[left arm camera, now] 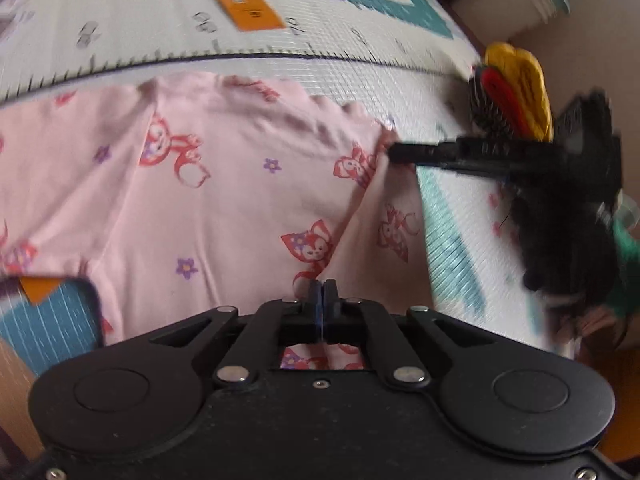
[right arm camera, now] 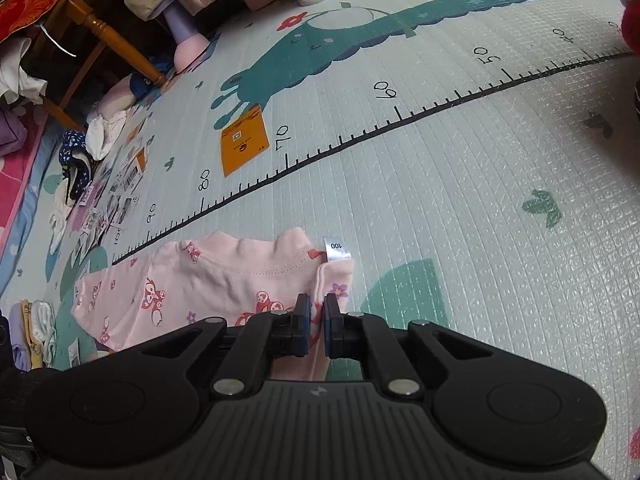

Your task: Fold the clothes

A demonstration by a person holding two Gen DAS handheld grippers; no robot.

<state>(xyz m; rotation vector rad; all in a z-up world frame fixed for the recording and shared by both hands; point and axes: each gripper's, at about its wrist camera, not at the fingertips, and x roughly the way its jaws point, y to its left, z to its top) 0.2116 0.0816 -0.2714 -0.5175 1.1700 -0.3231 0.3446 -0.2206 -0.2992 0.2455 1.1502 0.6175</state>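
Both grippers (left arm camera: 323,286) (right arm camera: 317,305) clamped on pink garment (left arm camera: 224,184)

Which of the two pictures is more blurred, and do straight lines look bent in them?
Left wrist view: motion blur smears the orange card, the play mat print and the right gripper at the pink garment; the left gripper itself stays sharp. Right wrist view: sharp throughout, the size tag readable. In both, fisheye distortion bows the mat's ruler line.

A pale floor mat (right arm camera: 460,168) with a printed ruler line carries the pink garment (right arm camera: 208,280) at 6 o'clock and an orange card (right arm camera: 244,144) at 10 o'clock; clothes lie scattered at 9 o'clock.
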